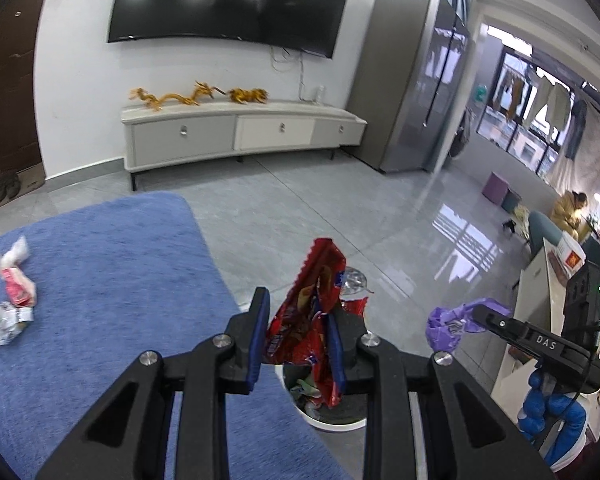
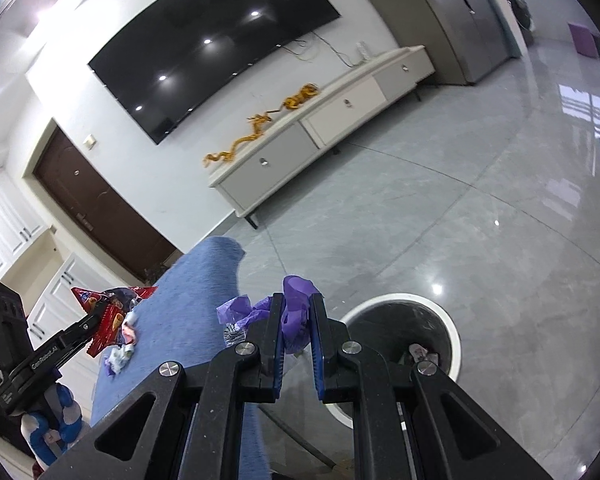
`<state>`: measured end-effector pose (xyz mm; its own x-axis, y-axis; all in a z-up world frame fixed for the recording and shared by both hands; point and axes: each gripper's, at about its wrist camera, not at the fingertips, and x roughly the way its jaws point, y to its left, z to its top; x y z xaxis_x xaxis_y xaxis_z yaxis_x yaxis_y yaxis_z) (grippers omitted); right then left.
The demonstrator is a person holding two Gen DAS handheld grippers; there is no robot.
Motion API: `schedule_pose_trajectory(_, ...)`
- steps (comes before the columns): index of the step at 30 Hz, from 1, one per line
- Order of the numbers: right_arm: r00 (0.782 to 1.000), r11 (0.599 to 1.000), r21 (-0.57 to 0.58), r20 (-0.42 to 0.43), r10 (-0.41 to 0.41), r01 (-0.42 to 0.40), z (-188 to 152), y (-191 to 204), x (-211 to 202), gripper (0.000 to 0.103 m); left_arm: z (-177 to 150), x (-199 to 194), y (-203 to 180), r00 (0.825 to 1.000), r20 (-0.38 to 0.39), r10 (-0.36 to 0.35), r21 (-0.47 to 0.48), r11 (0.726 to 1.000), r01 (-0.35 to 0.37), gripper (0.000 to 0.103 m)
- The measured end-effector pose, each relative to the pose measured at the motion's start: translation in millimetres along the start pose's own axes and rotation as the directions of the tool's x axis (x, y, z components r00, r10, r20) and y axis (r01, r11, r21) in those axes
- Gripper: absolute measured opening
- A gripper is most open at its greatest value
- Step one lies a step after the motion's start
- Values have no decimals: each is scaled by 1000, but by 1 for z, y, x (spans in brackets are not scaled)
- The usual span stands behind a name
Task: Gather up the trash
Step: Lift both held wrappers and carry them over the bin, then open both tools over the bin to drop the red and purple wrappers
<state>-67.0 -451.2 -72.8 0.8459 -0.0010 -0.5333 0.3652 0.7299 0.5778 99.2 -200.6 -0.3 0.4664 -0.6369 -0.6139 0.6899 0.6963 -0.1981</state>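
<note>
My left gripper (image 1: 298, 312) is shut on a crumpled red snack wrapper (image 1: 312, 308), which hangs over a white-rimmed trash bin (image 1: 332, 424) holding several scraps. My right gripper (image 2: 296, 312) is shut on a purple wrapper (image 2: 296, 300); the trash bin (image 2: 452, 330) stands on the floor just right of it. In the left wrist view the right gripper (image 1: 474, 318) holds the purple wrapper (image 1: 446, 330) to the right of the bin. In the right wrist view the left gripper (image 2: 96, 314) with the red wrapper (image 2: 110, 310) is at far left. Crumpled pink and white wrappers (image 1: 18, 284) lie on the blue mat (image 1: 112, 264).
A white TV cabinet (image 1: 240, 132) with golden dragon figures stands under a wall-mounted TV (image 1: 232, 4). A grey fridge (image 1: 416, 80) is at the right, a dark door (image 2: 100, 208) at the left. Glossy grey floor (image 1: 380, 216) lies beyond the bin. Blue-gloved hands (image 1: 552, 412) hold the grippers.
</note>
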Motion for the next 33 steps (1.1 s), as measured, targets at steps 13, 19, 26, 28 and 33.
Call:
schedule_pose_trajectory(13, 995, 994, 80, -68, -73, 79, -1, -41, 32, 11, -7, 80, -27, 991, -128, -45, 34, 998, 50, 26)
schedule_pose_trajectory(19, 990, 989, 104, -101, -96, 107, -5, -53, 50, 11, -11, 115, -35, 982, -181, -51, 40, 997, 59, 26)
schedule_pose_trajectory(26, 983, 984, 111, -134, -122, 137, -6, -61, 67, 11, -14, 147, -42, 971, -236, -45, 49, 997, 58, 26)
schedule_pose_trajectory(28, 981, 983, 114, -143, -129, 146, -7, -64, 72, 11, -16, 156, -44, 967, -251, -42, 51, 997, 57, 26)
schedule_pose_trajectory(33, 975, 978, 126, -167, -144, 166, -9, -72, 82, 11, -21, 175, -46, 958, -286, -35, 50, 997, 51, 26)
